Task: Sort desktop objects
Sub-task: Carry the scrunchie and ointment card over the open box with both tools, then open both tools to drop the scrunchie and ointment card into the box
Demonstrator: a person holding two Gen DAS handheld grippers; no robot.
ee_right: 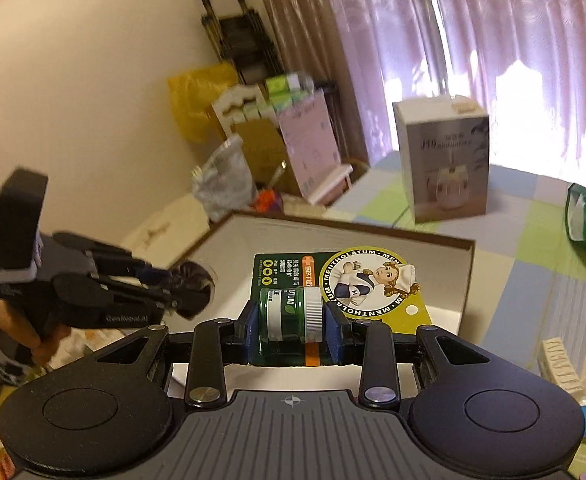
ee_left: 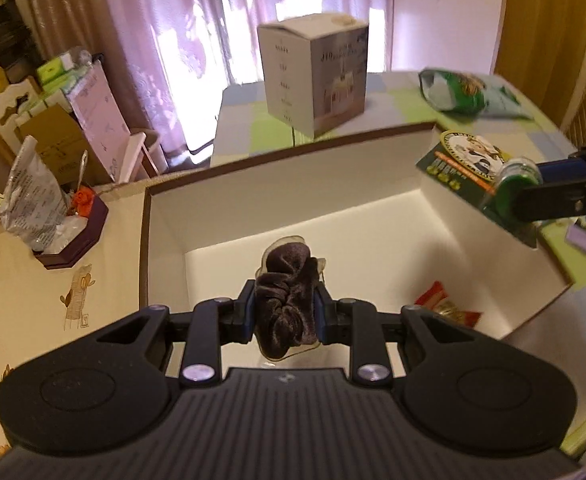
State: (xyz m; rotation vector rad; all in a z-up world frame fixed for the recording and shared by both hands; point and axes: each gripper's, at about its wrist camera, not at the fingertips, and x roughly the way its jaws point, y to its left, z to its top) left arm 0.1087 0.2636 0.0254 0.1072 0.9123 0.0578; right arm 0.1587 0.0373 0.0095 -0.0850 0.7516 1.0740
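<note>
Left wrist view cut off my right gripper (ee_left: 509, 196) at the frame edge, and a half-hidden red packet (ee_left: 449, 308) in the open box (ee_left: 293, 184) was perhaps a snack. Beyond stood a grey carton (ee_left: 313, 76) and a green bag (ee_left: 469, 92). My left gripper (ee_left: 285, 312) was clamped on the dark scrunchie (ee_left: 289, 296) above the box; the right was clamped on the Mentholatum jar (ee_right: 291, 316), card-backed, at the box's rim.

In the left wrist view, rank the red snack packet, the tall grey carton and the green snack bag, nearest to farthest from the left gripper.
1. Red snack packet, inside the white box, right of the left gripper.
2. Green snack bag, far right on the table.
3. Tall grey carton, beyond the box; too close to call with 2.
</note>
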